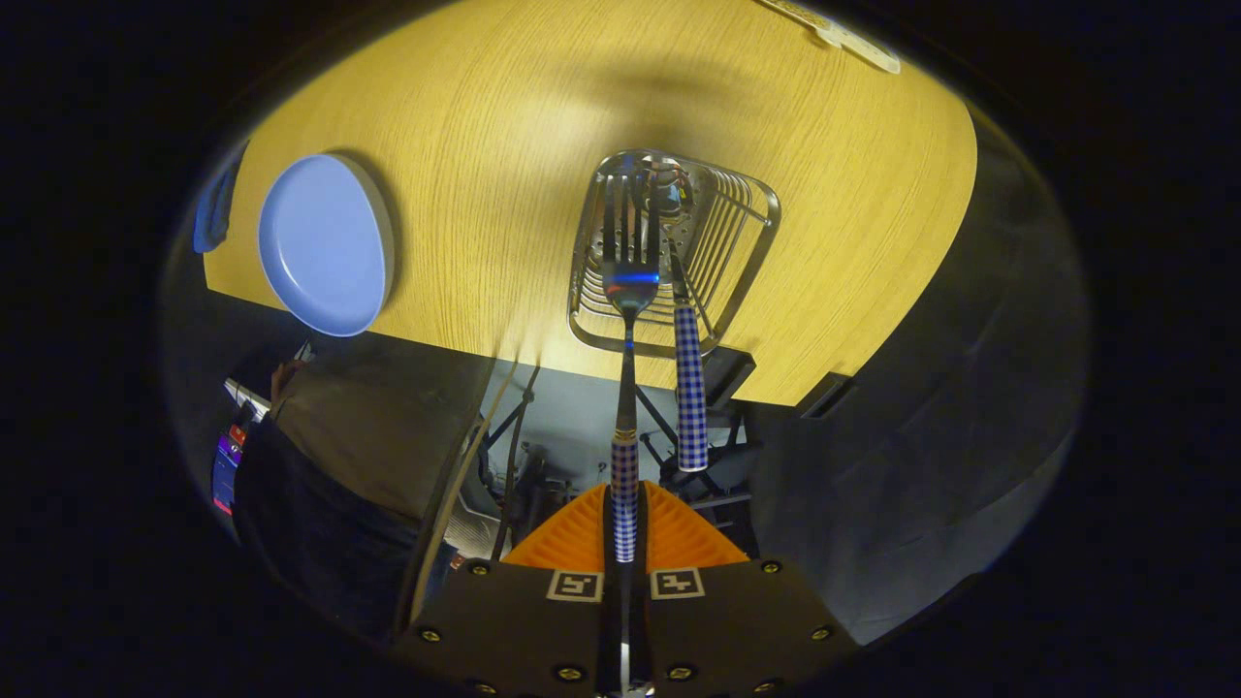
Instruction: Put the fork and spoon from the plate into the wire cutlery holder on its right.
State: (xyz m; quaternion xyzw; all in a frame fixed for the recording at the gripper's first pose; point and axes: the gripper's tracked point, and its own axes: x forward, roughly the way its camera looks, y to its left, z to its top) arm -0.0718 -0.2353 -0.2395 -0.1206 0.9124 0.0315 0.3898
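The orange fingers [624, 528] are clamping the checked-handled steel fork [626, 291] above the wire cutlery holder [747, 242], where the matching spoon [689, 388] is already standing; the blue plate [325, 242] is lying bare.

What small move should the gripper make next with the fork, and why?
Probably lower it, then open. The gripper is shut on the fork by its checked handle, tines over the wire cutlery holder, where the spoon already leans. The blue plate is bare, so only the fork remains.
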